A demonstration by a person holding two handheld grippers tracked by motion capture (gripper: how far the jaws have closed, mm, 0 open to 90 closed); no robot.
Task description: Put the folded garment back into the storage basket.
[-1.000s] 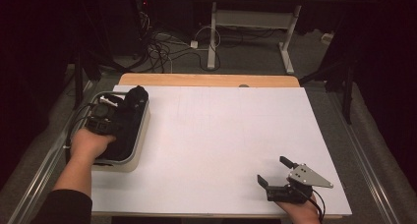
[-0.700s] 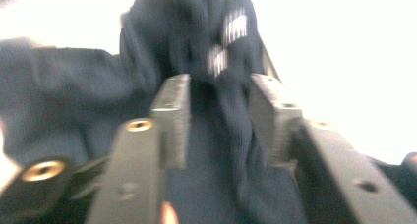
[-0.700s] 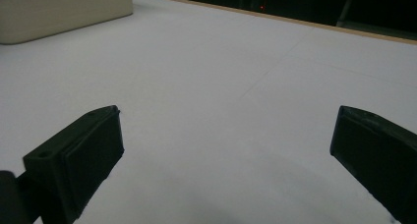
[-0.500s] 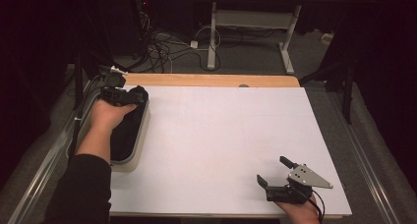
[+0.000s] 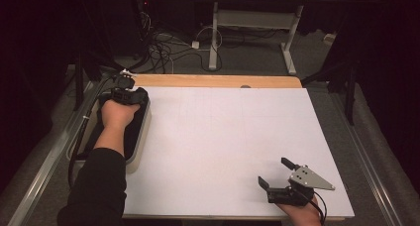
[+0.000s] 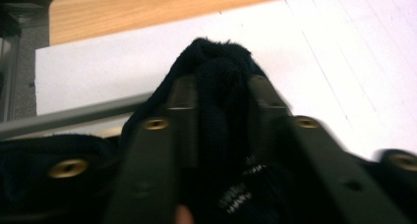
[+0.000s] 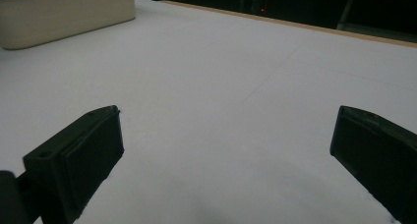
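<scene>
1. Far left corner of the counter (image 5: 223, 137), white-topped with a wooden far edge: a cream-coloured oblong plastic bin (image 5: 142, 132) lies along the left edge, with dark cloth inside.
2. Left tongs (image 5: 124, 93) sit over the bin's far end. Their jaws have just been closing and are clenched on a fold of dark navy knitted garment (image 6: 216, 96); the left gripper view shows the knit bunched between the pads, a small white label below.
3. Most of the garment is in the bin; the gripped fold stands above the rim.
4. Right tongs (image 5: 278, 175) rest near the counter's near right corner, released and holding nothing.
5. Judgement: grasp made; lifting the garment clear and laying it on the counter remain.
</scene>
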